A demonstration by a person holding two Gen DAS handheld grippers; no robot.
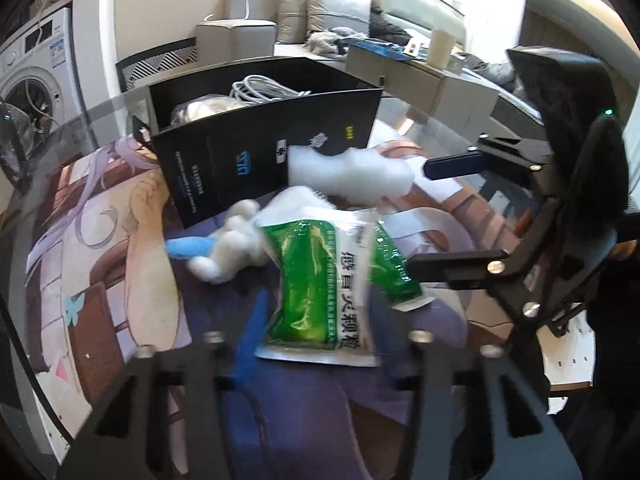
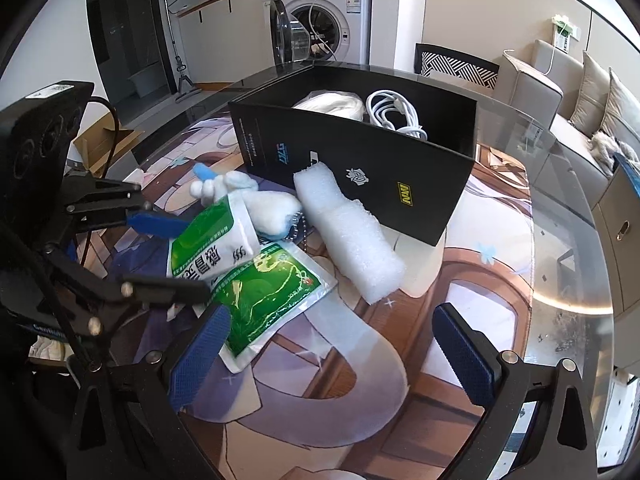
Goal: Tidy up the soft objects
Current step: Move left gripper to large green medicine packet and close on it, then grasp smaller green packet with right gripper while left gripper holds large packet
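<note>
Washing machine [image 2: 320,12] behind glass table [image 2: 560,208]; sofa cushions [image 1: 336,8] right

Washing machine [image 2: 320,12]; sofa [image 1: 332,16]; bright

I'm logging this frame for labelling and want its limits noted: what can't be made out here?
- Box contents: the front wall hides all but the cable and a white bundle, both views.
- Left gripper fingers: blurred in the left view.
- Plush toy: partly covered by the green packets.
- Packet print: too blurred to read.
</note>
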